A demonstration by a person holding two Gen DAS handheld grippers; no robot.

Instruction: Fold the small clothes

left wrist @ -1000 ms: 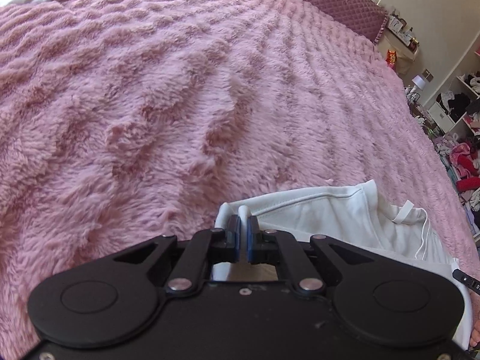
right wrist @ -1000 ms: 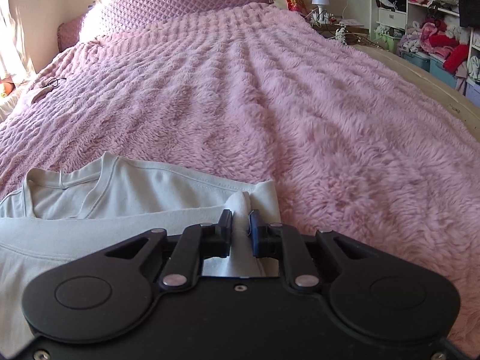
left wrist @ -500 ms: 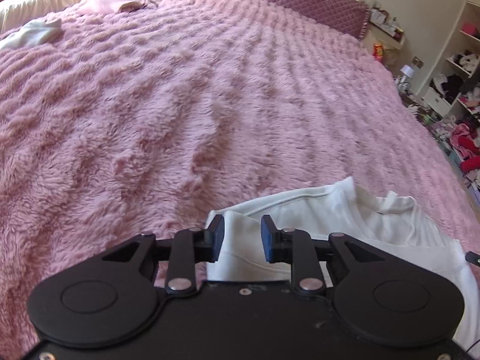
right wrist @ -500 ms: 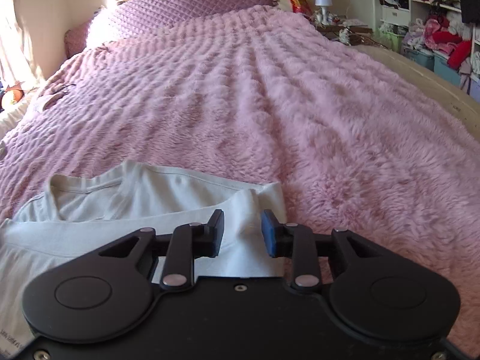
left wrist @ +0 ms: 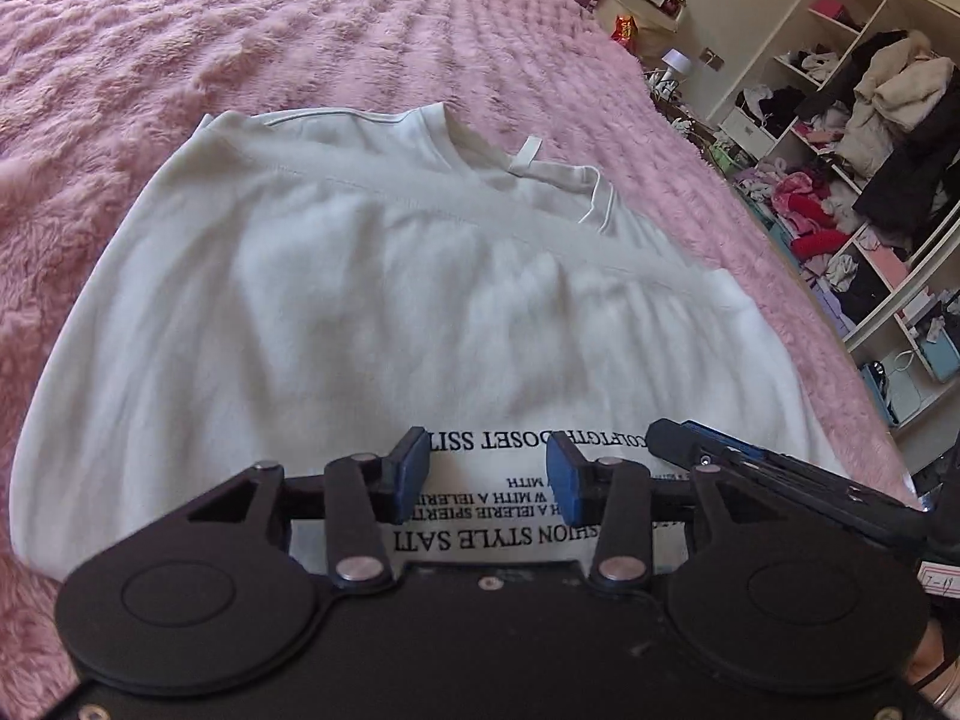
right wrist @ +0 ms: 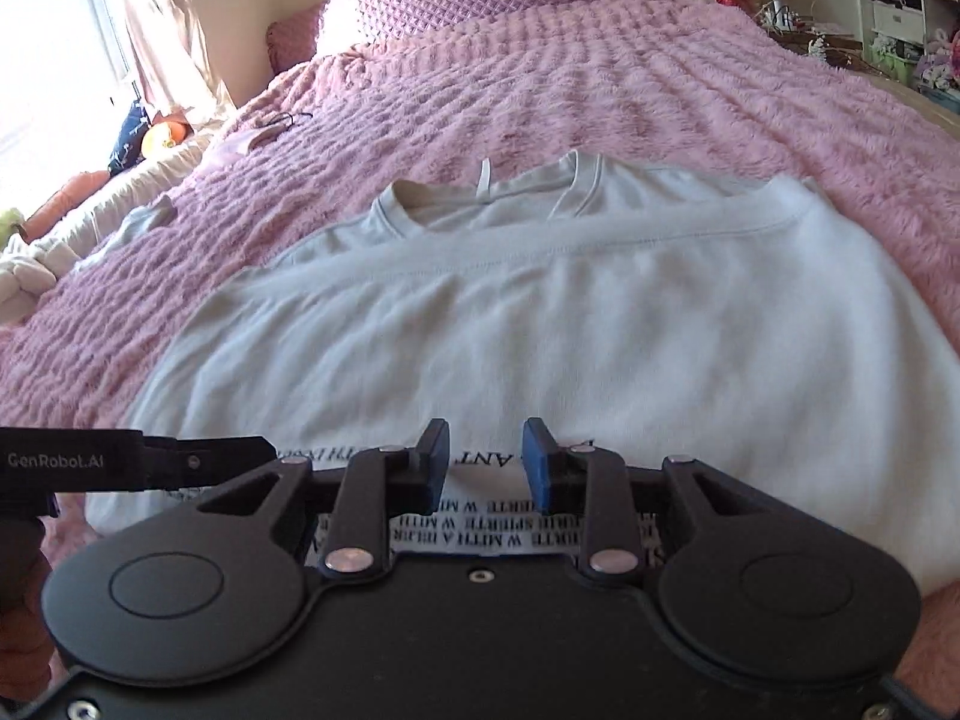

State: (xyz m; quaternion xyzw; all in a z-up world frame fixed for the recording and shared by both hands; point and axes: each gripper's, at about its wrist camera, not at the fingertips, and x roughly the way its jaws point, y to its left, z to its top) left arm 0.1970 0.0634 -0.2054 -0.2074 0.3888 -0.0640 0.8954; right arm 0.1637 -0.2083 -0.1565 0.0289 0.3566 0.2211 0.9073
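Left gripper (left wrist: pixel 487 474): jaws part-open and widening, blue pads apart, nothing pinched between them. Only the printed lettering of the shirt shows through the gap, lying below the pads, not clamped.

Right gripper (right wrist: pixel 485 462): jaws part-open, narrower than the left, also holding nothing. The same printed lettering shows under its gap.

Gripper to gripper: side by side and close. The right one's finger enters the left wrist view at the right edge; the left one's body enters the right wrist view at the left edge.

White shirt (left wrist: pixel 372 300): flat on the bed, spread directly ahead of both pairs of jaws. The printed end is nearest the grippers. The collar (right wrist: pixel 474 204), with a small hang loop, is the far end. A straight stitched fold line crosses the shirt just short of the collar, so it looks already folded once. The long axis appears to run side to side across both views, but fisheye distortion makes this uncertain.

Pink blanket (left wrist: pixel 300 30): fluffy, under and around the shirt on all visible sides.

Judgement: both grippers are about equally near the shirt's printed end. The left sits toward the shirt's left half, the right toward its right half, so each side edge falls to its own gripper for the next fold.
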